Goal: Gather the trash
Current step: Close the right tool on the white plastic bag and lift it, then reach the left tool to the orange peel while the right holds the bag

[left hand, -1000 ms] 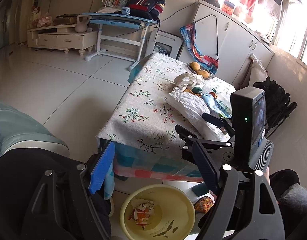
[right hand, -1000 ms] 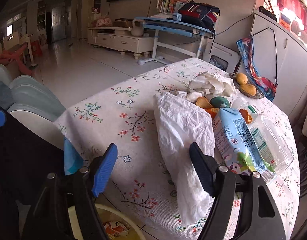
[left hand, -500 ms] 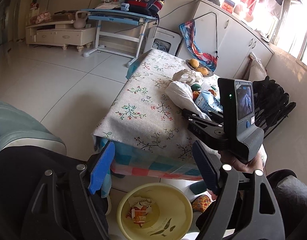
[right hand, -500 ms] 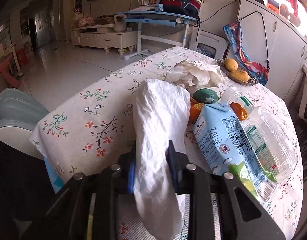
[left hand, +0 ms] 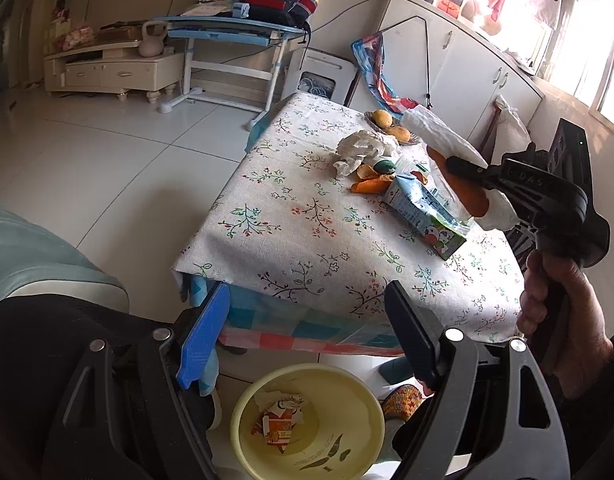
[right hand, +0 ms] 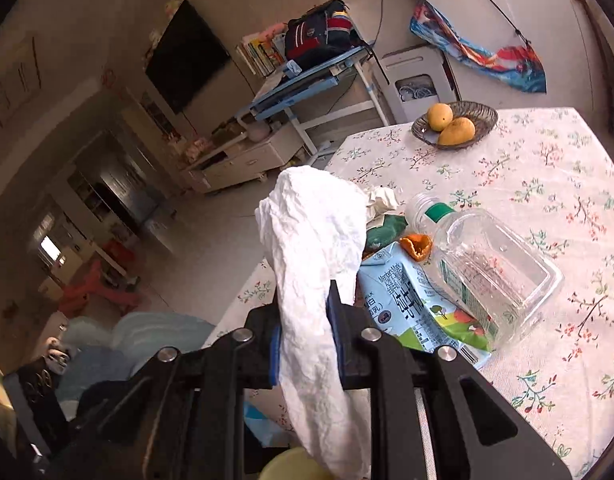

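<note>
My right gripper (right hand: 305,320) is shut on a crumpled white plastic bag (right hand: 319,248) and holds it lifted above the table; the bag also shows in the left wrist view (left hand: 439,134), held at the right. On the floral tablecloth (left hand: 307,216) lie a blue milk carton (left hand: 425,216), orange peels (left hand: 371,186), crumpled tissue (left hand: 365,146) and a clear plastic bottle (right hand: 491,268). My left gripper (left hand: 307,336) is open and empty, above a yellow trash bin (left hand: 307,420) on the floor that holds wrappers.
A bowl with two mangoes (right hand: 453,122) stands at the table's far end. A grey sofa (left hand: 35,252) is at the left. A blue desk (left hand: 231,34) and white cabinets (left hand: 459,64) stand behind the table.
My right gripper closed on the white bag and lifted it off the table, tilting to the right. The left gripper stayed open over the bin.
</note>
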Demonstrator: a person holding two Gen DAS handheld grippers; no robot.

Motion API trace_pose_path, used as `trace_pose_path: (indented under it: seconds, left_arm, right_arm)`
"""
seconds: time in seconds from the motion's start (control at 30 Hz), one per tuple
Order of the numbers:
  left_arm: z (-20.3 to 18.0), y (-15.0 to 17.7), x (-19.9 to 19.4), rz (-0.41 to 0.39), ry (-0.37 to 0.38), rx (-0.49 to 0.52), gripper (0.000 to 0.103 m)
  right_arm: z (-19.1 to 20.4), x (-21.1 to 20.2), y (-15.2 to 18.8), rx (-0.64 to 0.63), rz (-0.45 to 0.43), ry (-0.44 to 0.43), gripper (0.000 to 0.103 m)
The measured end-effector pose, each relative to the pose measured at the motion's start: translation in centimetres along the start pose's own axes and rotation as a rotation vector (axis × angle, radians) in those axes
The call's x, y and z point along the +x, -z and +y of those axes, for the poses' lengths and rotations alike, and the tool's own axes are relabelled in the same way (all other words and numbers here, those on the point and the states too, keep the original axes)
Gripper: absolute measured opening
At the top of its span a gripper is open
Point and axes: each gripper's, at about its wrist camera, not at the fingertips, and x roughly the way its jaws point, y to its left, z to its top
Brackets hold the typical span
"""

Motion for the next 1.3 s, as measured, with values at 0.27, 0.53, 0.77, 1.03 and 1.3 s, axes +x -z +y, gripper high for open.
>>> trace_pose_path:
  seconds: [0.27, 0.53, 0.77, 1.03, 1.3]
  left_arm:
    - [-1.3, 0.3, 0.5, 0.012, -0.009, 0.049, 0.076]
    - [-2.2, 0.1, 1.0, 0.019, -0.001, 0.064, 0.076]
    - [-3.6, 0.1, 1.6, 0.039, 0.036, 0.085, 0.076]
    - [-5.5, -1.0, 2.6, 0.06, 0.075, 0.097, 0.076]
    - [-10.2, -3.8, 5.8, 0.111, 0.167, 0.097, 0.077]
  right_arm:
    - [-5.8, -0.8, 1.3, 0.355, -0.039, -0.278, 0.02]
    - [-4.4, -5.5, 0.4, 0.184, -0.107, 0.086, 0.021]
    - [-8.6, -4.1, 2.6, 0.236, 0.022, 0.329, 0.051]
    - [-9.9, -5.6, 2.4, 0.284, -0.023, 0.262, 0.026]
    - [-10.2, -7.8, 0.7, 0.327, -0.099, 0.178, 0.01]
